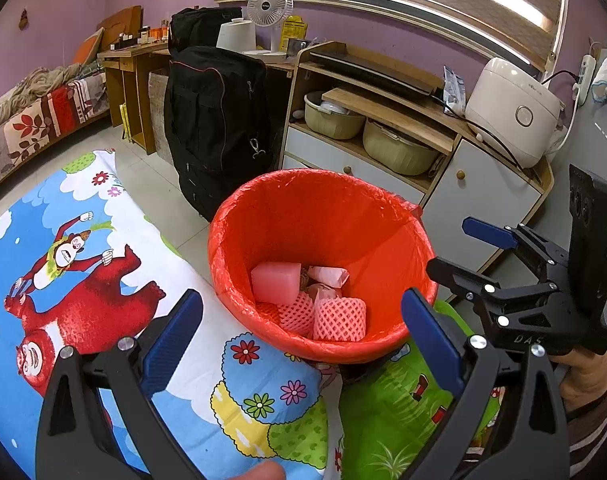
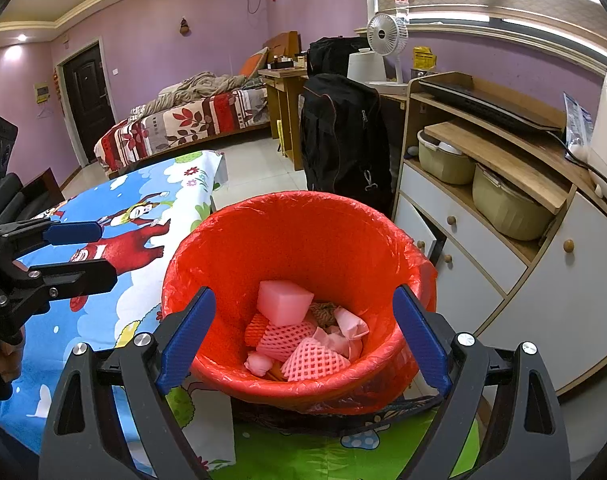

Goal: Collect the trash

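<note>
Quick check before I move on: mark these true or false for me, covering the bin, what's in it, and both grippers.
1. The trash bin has a red liner. True.
2. The bin is empty. False: a pink foam block and pink foam netting lie inside.
3. The left gripper holds a piece of trash. False: its fingers are spread with nothing between them.
4. The right gripper is open, with the bin's near rim in front of it. True.
5. The bin stands on the bed. False: it stands at the edge of the cartoon-print cloth.
</note>
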Action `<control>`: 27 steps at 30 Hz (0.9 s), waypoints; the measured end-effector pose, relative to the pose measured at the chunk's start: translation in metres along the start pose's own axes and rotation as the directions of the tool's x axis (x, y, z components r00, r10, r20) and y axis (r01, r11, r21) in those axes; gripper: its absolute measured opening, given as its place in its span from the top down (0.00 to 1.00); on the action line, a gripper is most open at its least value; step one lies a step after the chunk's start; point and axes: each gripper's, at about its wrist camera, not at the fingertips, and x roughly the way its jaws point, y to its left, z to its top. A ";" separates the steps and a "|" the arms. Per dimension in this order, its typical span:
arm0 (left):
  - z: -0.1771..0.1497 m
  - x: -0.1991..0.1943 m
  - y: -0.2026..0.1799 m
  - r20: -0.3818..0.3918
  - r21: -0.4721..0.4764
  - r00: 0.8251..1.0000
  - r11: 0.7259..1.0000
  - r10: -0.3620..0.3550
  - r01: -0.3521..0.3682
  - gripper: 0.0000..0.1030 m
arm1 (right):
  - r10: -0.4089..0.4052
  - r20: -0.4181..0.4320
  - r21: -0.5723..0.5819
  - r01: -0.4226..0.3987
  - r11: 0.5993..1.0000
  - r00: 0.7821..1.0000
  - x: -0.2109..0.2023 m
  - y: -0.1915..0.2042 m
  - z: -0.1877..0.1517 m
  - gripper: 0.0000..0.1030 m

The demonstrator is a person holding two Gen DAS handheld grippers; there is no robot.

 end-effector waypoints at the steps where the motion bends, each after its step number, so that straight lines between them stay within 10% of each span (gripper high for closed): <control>1: 0.000 0.000 0.000 0.000 0.000 1.000 1.000 0.001 -0.001 0.06 | -0.001 -0.001 0.000 0.001 1.000 1.000 0.000 0.000 0.000 0.18; 27: -0.003 0.001 -0.004 -0.001 0.005 1.000 1.000 -0.006 0.006 0.06 | -0.001 -0.001 -0.001 0.001 1.000 1.000 0.000 0.000 0.000 0.18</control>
